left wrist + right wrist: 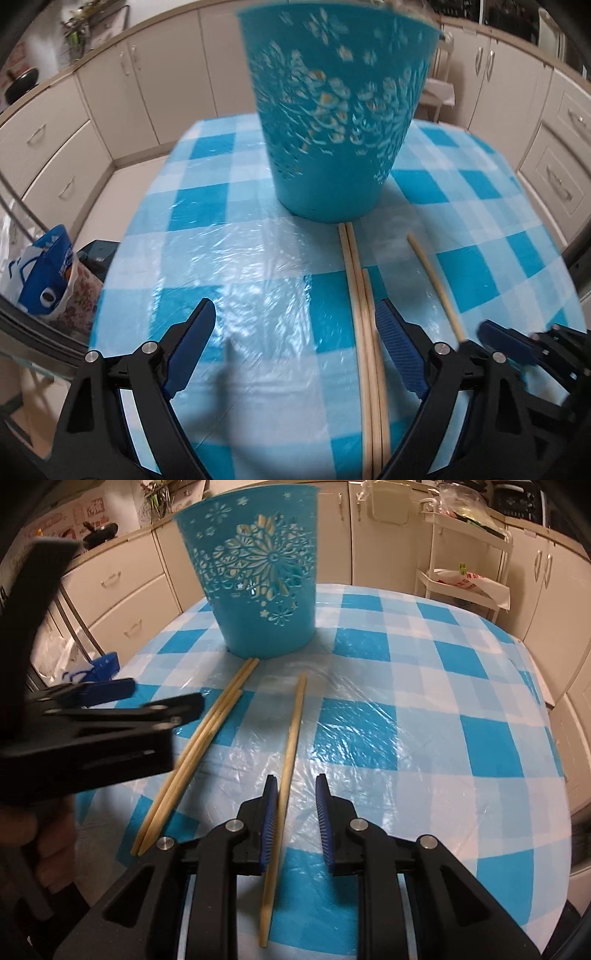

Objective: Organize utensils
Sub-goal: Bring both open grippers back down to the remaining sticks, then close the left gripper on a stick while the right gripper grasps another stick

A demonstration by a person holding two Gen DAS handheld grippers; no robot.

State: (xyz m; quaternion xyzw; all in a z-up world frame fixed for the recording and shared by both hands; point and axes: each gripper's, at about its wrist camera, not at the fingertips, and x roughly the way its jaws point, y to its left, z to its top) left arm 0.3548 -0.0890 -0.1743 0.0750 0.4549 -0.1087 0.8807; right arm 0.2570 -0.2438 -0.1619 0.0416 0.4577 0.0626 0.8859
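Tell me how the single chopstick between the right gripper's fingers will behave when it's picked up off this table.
The lone chopstick looks like thin, straight wood, so probably stiff and very light. Its round, slender shaft lies on glossy plastic over the checked tablecloth, so it may roll or skid if nudged. The right gripper brackets it near one end, so its long free end could droop or pivot.

Pale matt wooden chopsticks lie on glossy, crinkled clear plastic film over blue-checked cloth, near a perforated turquoise plastic bucket.
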